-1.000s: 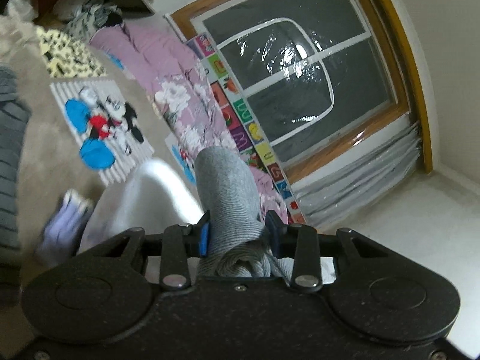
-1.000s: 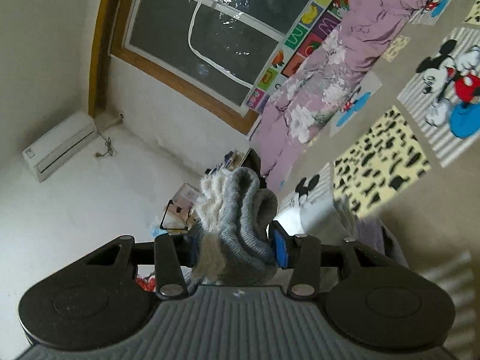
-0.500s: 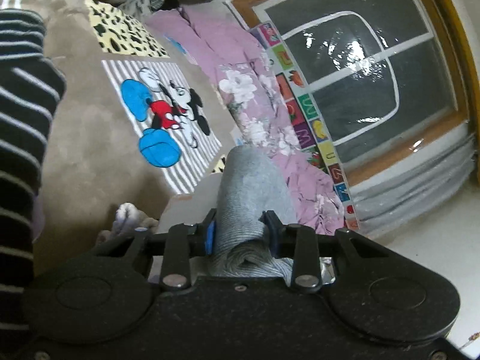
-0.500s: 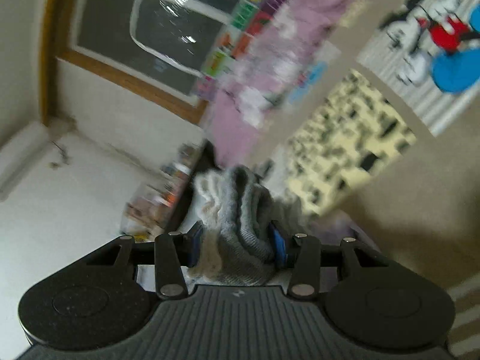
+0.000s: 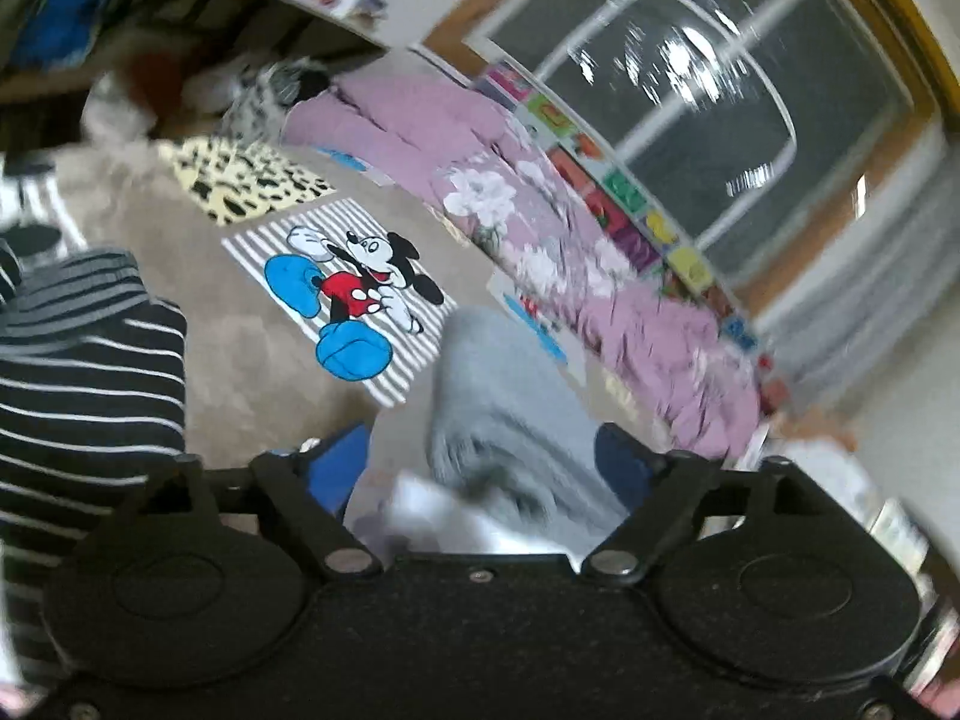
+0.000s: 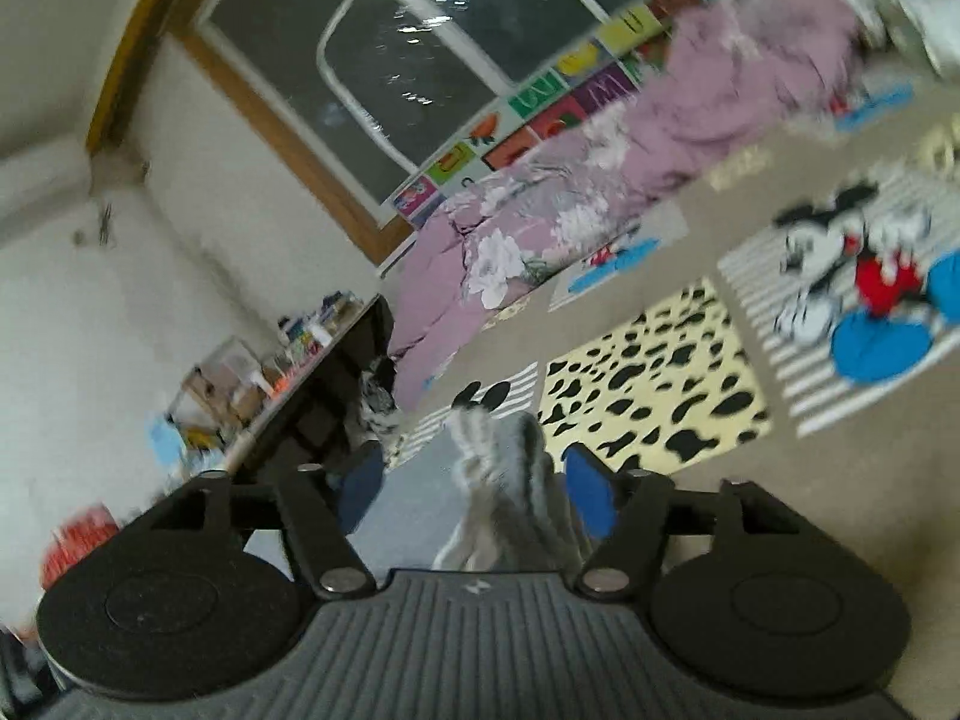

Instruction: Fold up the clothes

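Note:
A grey knit garment (image 5: 510, 414) lies between the spread blue-padded fingers of my left gripper (image 5: 480, 465); the jaws stand wide apart and the cloth rests by the right pad only. In the right wrist view the same grey garment (image 6: 510, 492), with a white fuzzy lining, sits between the fingers of my right gripper (image 6: 474, 486), which is open too, with a gap on the left side. Both views are blurred by motion. A black and white striped garment (image 5: 78, 396) lies at the left on the beige bedspread (image 5: 252, 360).
The bedspread carries a Mickey Mouse patch (image 5: 348, 294) and a yellow spotted patch (image 6: 654, 378). A pink floral quilt (image 5: 540, 228) lies along the window wall. A dark shelf (image 6: 312, 396) with clutter stands at the bed's end.
Both grippers were shut on the grey garment and have now opened. Both cameras tilted down toward the bedspread, and the garment sits lower.

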Demonstrator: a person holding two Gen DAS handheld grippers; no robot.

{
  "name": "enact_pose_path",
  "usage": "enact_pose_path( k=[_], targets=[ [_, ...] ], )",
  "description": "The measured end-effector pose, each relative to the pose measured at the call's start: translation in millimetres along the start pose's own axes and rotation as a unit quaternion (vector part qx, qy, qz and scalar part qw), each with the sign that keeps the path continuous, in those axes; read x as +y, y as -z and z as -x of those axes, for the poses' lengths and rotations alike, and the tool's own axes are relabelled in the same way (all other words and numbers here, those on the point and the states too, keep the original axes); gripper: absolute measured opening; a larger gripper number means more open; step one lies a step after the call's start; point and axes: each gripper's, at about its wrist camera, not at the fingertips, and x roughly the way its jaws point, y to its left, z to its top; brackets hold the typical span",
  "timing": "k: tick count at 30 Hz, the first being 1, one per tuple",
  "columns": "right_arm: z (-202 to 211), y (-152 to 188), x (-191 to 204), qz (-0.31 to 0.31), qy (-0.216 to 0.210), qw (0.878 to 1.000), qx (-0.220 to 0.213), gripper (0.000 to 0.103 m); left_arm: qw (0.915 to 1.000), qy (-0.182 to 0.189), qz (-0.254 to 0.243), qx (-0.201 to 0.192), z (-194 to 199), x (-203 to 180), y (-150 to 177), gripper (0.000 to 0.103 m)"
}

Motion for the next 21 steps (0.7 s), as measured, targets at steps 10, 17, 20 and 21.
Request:
enact_pose_path(
  k=[10, 17, 20, 21],
  targets=[
    [73.6, 5.2, 76.0, 0.143, 0.059, 0.985, 0.074, 0.103, 0.9749, -0.109, -0.194, 0.014, 50.9, -72.5, 40.6, 0.103],
    [111.9, 16.8, 113.6, 0.179, 0.083, 0.975, 0.105, 0.103, 0.9633, -0.141, -0.228, 0.012, 80.8, -100.7, 50.6, 0.103],
    [125.5, 20.7, 126.7, 0.194, 0.096, 0.97, 0.111, 0.103, 0.9574, -0.152, -0.246, -0.001, 96.3, -107.2, 55.0, 0.103],
    [130.4, 22.0, 130.8, 0.198, 0.101, 0.969, 0.111, 0.103, 0.9561, -0.149, -0.252, -0.001, 100.2, -108.9, 56.8, 0.103]
  ],
)
